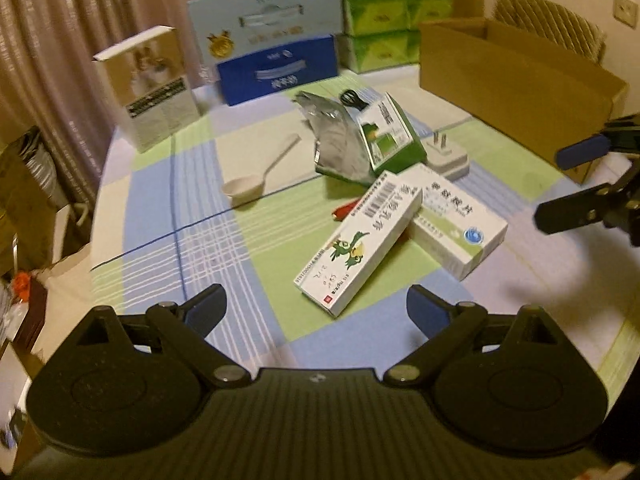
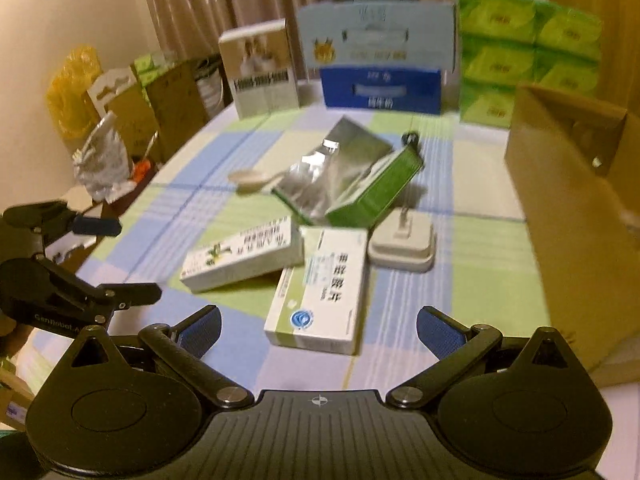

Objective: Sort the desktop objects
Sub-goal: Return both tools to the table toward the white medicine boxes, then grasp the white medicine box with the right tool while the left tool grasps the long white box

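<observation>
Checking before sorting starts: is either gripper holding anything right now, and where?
Nothing is held. The left gripper and right gripper are both open above the table, with nothing between their fingers.

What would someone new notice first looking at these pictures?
Two white medicine boxes lie mid-table, the frog-printed box leaning on the blue-logo box. Behind them, a green box sits with crinkled foil. An open cardboard box stands at the table's right.

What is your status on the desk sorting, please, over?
Left gripper and right gripper open, empty. Two medicine boxes nearest, overlapping, untouched. Cardboard box open at right. Nothing in the way.
</observation>
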Motion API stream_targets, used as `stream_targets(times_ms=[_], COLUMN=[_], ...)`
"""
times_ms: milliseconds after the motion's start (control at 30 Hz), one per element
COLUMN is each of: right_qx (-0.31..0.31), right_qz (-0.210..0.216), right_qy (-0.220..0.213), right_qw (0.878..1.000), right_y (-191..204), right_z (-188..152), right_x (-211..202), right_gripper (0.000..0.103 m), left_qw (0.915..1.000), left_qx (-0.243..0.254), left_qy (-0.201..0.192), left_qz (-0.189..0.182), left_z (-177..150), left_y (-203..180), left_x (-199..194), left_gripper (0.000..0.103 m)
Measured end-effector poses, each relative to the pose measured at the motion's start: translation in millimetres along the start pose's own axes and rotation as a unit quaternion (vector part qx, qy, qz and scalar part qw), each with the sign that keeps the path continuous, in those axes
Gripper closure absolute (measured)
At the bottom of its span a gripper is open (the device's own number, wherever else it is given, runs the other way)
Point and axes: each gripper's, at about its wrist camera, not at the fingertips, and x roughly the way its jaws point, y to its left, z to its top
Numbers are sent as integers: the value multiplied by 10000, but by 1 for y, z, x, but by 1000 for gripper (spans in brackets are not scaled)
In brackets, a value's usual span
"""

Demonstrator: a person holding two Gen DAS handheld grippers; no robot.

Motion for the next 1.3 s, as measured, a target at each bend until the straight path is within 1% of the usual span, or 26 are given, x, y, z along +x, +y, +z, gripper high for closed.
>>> stream_targets(times_ms=[100, 233, 467, 500, 567, 667, 733, 767, 900, 1000, 1167, 1300], right_qx=[-12, -62, -20, -15, 5, -16, -38, -36, -62, -92, -104, 14], right_qz=[6, 28, 21, 4, -33, -63, -102, -116, -141, -167, -268, -376], right_qy=[184, 332, 536, 561, 624, 712, 755, 766, 796, 808, 835, 816], right_qw=[9998, 9994, 9986, 9984, 9980, 9974, 9971, 9970, 9967, 9966, 9961, 9960], right_y=[1, 2, 2, 1, 0, -1, -1, -1, 0, 1, -1, -8], right_z=[-3, -2, 3, 2, 2, 3, 3, 4, 3, 1, -6, -17], right_x=[21, 42, 66, 69, 74, 79, 82, 83, 84, 81, 66, 45], right_gripper=[2, 2, 3, 5, 8, 13, 18, 21, 30, 32, 33, 33], left_qw=[9997, 9990, 9967, 9962, 9955, 9955, 9957, 9960, 9966, 9967, 9949, 9945], left_qx=[218, 376, 589, 621, 678, 632, 577, 541, 482, 390, 341, 157], left_qy=[90, 97, 254, 262, 274, 278, 269, 267, 331, 465, 799, 883], left_qz=[-88, -208, -504, -549, -606, -645, -666, -665, -587, -533, -510, -538], left_z=[0, 1, 7, 8, 8, 9, 8, 8, 8, 10, 19, 24], left_y=[1, 7, 11, 10, 9, 9, 8, 7, 1, -5, -17, -32], left_x=[17, 38, 67, 70, 74, 77, 77, 76, 73, 69, 61, 50], left_gripper=[13, 16, 27, 30, 30, 37, 44, 50, 55, 60, 67, 70])
